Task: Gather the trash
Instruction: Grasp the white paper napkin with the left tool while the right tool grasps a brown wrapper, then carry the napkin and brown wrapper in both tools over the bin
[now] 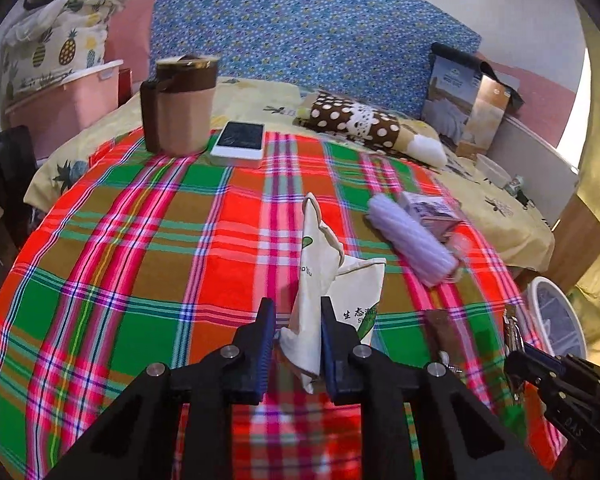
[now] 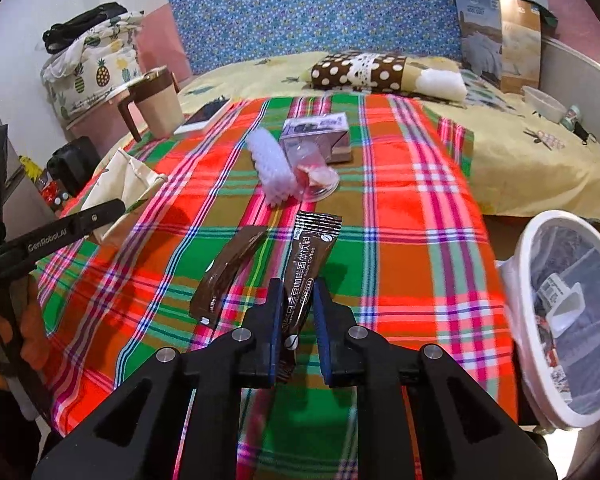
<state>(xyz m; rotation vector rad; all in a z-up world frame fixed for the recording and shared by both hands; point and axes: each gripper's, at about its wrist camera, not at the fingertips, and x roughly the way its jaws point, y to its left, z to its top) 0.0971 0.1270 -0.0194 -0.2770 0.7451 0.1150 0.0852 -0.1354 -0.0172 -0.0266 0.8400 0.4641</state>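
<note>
My left gripper [image 1: 296,320] is shut on a crumpled cream paper wrapper [image 1: 320,264] with green print, which stands up between its blue pads above the plaid cloth [image 1: 140,240]. In the right wrist view the same wrapper [image 2: 124,176] shows at the left, beside the left gripper's black finger [image 2: 100,210]. My right gripper [image 2: 298,284] is shut on a dark brown coffee sachet [image 2: 314,244] that sticks up and forward from its jaws. A second brown sachet [image 2: 230,272] lies flat on the cloth just to its left.
A white-rimmed bin [image 2: 522,280] lined with a bag stands off the bed's right edge, with scraps inside. Ahead lie a ribbed white roll [image 2: 270,168], a tipped clear cup [image 2: 316,176] and a small box [image 2: 316,132]. A brown mug [image 1: 180,108], a phone [image 1: 240,142] and a dotted pillow [image 1: 356,120] sit farther back.
</note>
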